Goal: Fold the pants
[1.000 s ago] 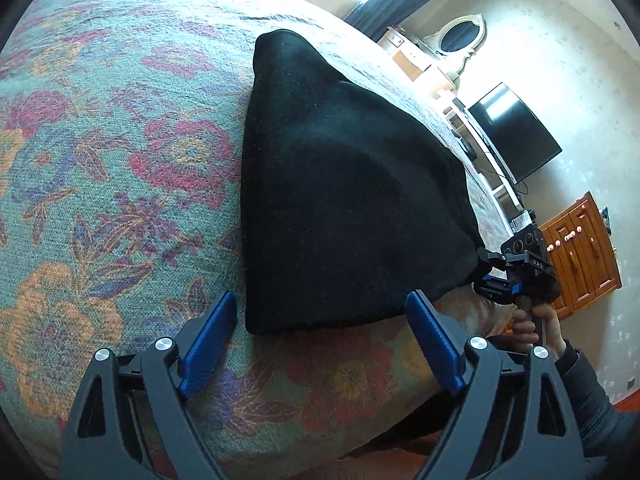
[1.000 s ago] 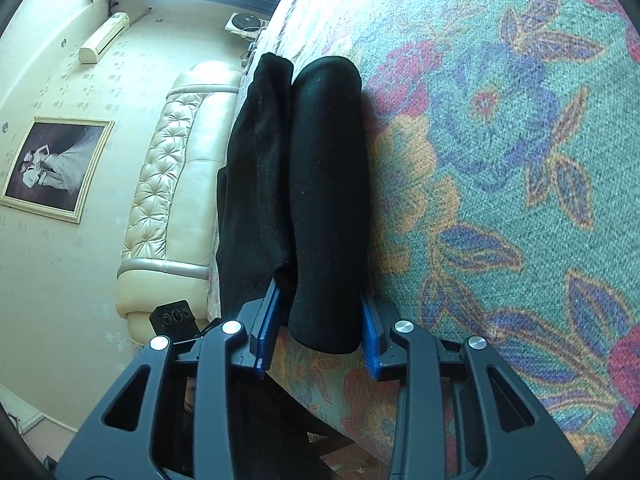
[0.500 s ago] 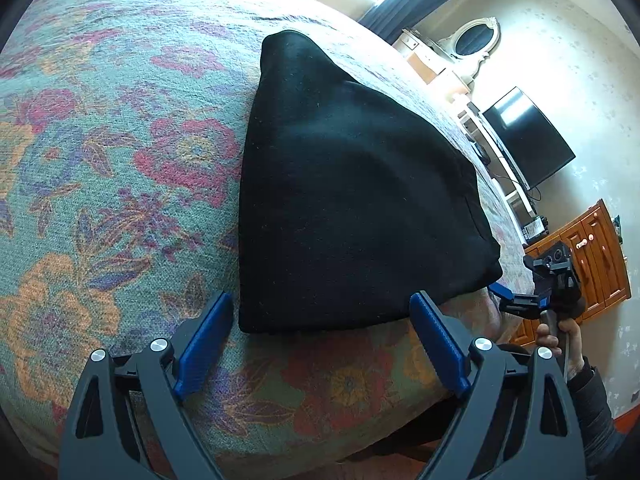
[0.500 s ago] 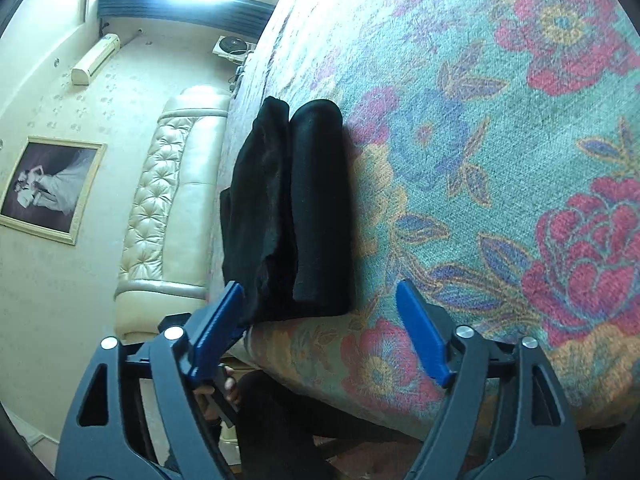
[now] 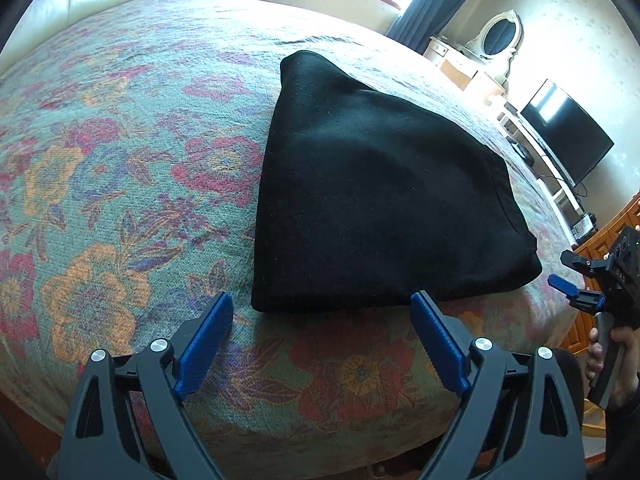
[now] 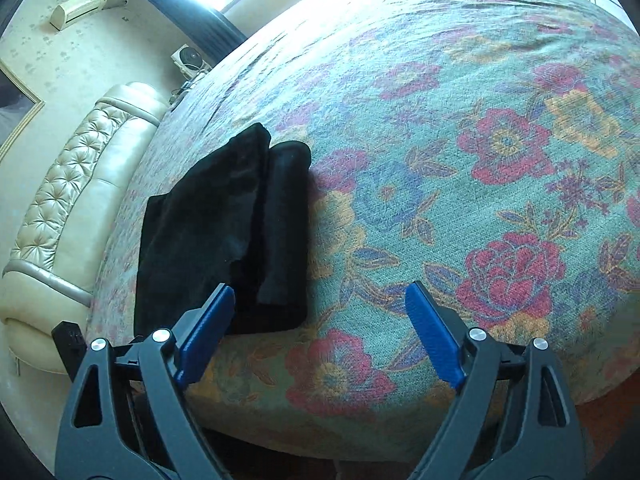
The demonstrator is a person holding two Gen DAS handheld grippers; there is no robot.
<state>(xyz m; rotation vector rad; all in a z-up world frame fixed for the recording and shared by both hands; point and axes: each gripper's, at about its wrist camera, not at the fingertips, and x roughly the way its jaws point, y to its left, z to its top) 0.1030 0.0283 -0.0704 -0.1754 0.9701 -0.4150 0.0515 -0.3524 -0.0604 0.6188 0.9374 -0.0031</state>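
Item: black pants (image 5: 372, 200), folded into a compact, roughly triangular stack of several layers. Location: on the floral bedspread (image 5: 120, 184) of the bed, near its front edge. In the right wrist view the pants (image 6: 224, 236) show a rounded fold beside a flatter, slightly uneven layer, edges not fully aligned.

Left tool (image 5: 322, 332): jaws spread wide, holding nothing, poised just short of the near edge of the stack, not touching it.

Right tool (image 6: 320, 320): jaws likewise spread and empty, off to the stack's corner, with one blue pad (image 6: 208, 320) overlapping the cloth in view; whether it touches cannot be told. The same tool appears at the side of the left wrist view (image 5: 576, 292), held in a hand (image 5: 612, 360), clear of the pants.

Condition: the fold looks complete or nearly so.

Hazards, by judgement:
- The plump fold may spring open, since soft thick cloth resists a crease and nothing pins it.
- A pad snagging the top layer on withdrawal could drag it out of line.
- The stack lies close to the bed's front edge; a nudge toward it could send the stack sliding off.
- Any re-grip taking only one layer would peel the stack apart.

Surroundings: cream tufted headboard (image 6: 60, 184), television (image 5: 568, 136).
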